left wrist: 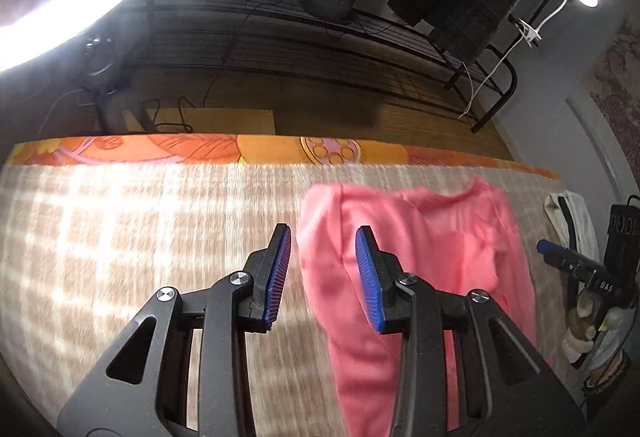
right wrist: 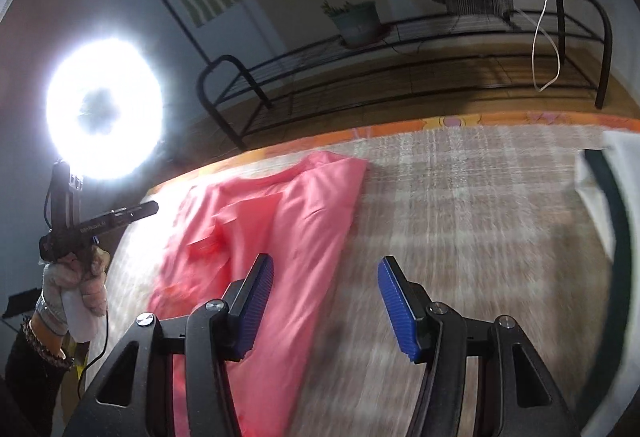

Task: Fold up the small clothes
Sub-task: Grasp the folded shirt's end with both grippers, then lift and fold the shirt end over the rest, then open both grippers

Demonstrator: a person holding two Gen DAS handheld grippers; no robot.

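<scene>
The left gripper (left wrist: 323, 273) hangs wide open and empty above a checked beige cloth (left wrist: 140, 237), the pink garment (left wrist: 420, 257) spread flat from its 12 to 4 o'clock. The right gripper (right wrist: 326, 301), jaws equally spread and holding nothing, hovers with that garment at its 10 o'clock and a white item (right wrist: 596, 197) at 2 o'clock.

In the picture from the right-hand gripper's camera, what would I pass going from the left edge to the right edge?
The person's gloved hand holding the left gripper → ring light → pink garment → bare checked cloth → white cloth with a dark stripe at the right edge.
</scene>
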